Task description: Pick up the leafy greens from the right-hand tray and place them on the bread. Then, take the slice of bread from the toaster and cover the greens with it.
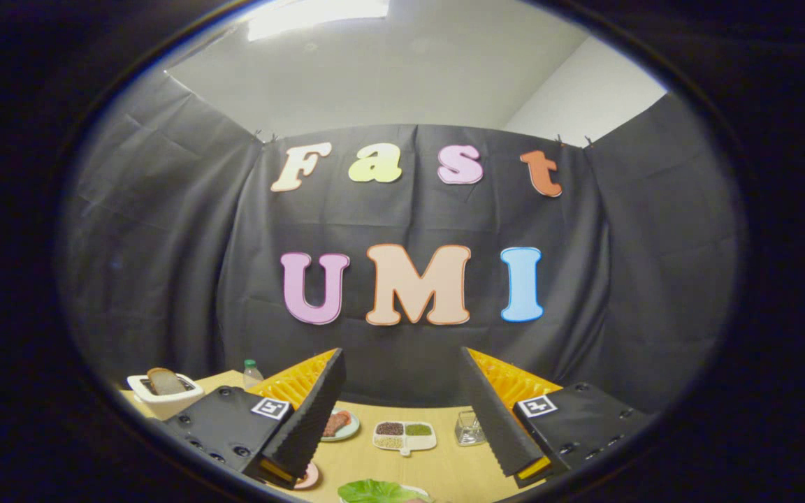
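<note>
My gripper is open, held above the wooden table with nothing between its two black fingers. The leafy greens lie low between the fingers, close under me, on a white dish whose rim just shows. The white toaster stands at the table's far left, beyond the left finger, and a brown slice of bread sticks up out of its slot. A pink plate peeks from behind the left finger's base; what is on it is hidden.
Beyond the fingers, toward the booth wall, stand a small plate with reddish meat, a white divided dish of grains and a clear glass jar. A small green-capped bottle is at the back left near the toaster.
</note>
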`<state>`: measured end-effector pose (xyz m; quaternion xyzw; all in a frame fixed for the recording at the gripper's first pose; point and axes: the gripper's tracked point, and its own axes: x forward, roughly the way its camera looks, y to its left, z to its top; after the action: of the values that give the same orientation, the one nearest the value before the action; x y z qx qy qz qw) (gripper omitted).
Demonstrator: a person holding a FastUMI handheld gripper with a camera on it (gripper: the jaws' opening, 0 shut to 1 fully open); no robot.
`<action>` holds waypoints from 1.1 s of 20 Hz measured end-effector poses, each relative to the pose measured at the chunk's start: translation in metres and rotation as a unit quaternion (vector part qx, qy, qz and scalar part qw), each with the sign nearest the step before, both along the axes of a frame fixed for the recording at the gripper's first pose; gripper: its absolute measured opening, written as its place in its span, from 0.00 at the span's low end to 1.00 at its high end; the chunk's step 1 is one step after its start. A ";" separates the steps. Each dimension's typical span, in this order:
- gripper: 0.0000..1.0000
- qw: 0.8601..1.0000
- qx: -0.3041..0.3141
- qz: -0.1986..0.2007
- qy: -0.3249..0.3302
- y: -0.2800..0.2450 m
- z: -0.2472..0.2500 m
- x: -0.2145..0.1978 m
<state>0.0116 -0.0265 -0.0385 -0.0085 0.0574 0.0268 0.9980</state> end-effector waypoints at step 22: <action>1.00 0.898 -0.137 0.216 0.357 0.022 -0.282 -0.041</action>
<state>-0.0298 -0.0040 -0.3205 -0.1469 0.4098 0.2350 0.8690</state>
